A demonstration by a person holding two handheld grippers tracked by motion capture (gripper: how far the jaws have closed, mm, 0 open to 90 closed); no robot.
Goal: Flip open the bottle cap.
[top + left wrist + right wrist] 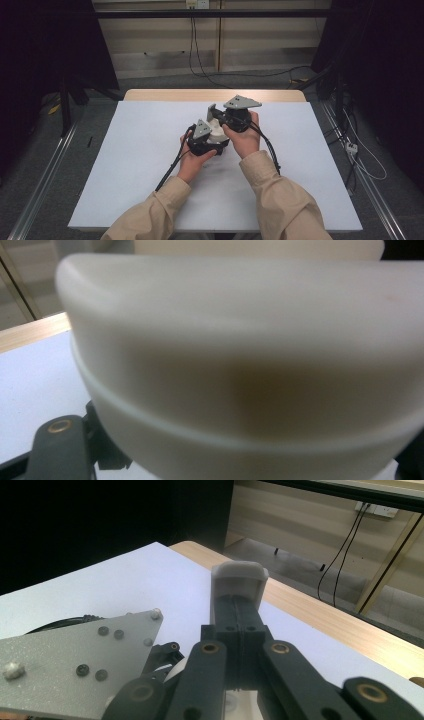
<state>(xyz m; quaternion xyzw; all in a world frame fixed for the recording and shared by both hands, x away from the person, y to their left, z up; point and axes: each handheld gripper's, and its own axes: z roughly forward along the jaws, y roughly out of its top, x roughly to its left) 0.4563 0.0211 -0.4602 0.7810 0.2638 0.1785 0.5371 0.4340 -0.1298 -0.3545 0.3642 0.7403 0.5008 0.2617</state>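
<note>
1. My left gripper (212, 131) is clamped on a white plastic piece (218, 132) held just above the middle of the white table (140, 150).
2. In the left gripper view the piece (240, 365) sits right against the lens, blurred.
3. My right gripper (239, 587) has its jaws pressed flat together, nothing between them, tips in a whitish cap (239, 570).

Readable text: none anywhere.
White object (240, 365): plain, no label or brand.
Grey plate (75, 655): bare screws, no marking.
Surface (140, 145): blank white, no signs or numbers.
</note>
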